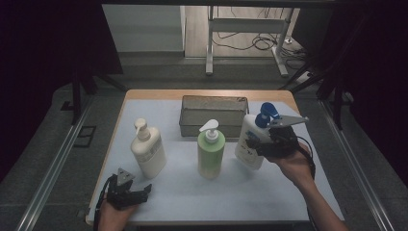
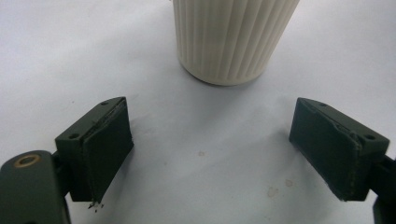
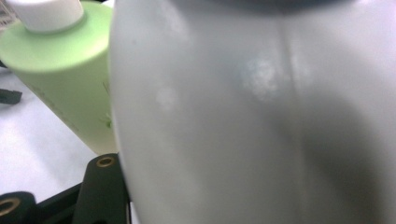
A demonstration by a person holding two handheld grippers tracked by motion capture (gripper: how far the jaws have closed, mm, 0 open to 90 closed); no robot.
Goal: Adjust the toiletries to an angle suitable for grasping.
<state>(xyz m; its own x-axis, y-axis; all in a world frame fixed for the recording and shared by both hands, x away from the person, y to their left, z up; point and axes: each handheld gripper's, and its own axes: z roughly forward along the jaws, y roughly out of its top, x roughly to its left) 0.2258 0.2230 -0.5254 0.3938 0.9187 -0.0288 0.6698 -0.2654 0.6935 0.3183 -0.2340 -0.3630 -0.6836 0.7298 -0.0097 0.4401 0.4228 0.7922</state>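
Note:
Three pump bottles stand on the white table mat (image 1: 183,192). At the right, my right gripper (image 1: 262,144) is shut on the white bottle with the blue pump (image 1: 250,142), which tilts and hangs slightly above the mat. Its pale body (image 3: 252,112) crowds the right gripper view. In the middle stands the green bottle with a white pump (image 1: 210,153) (image 3: 60,79). The cream ribbed bottle (image 1: 148,153) (image 2: 233,37) is upright at the left. My left gripper (image 1: 139,193) (image 2: 210,154) rests open on the mat just in front of it, with nothing between the jaws.
A grey metal basket (image 1: 214,115) sits at the back of the table behind the green bottle. The table's wooden edge (image 1: 207,92) shows around the mat. Beyond it are a metal stand's legs (image 1: 209,53) and floor cables (image 1: 260,43).

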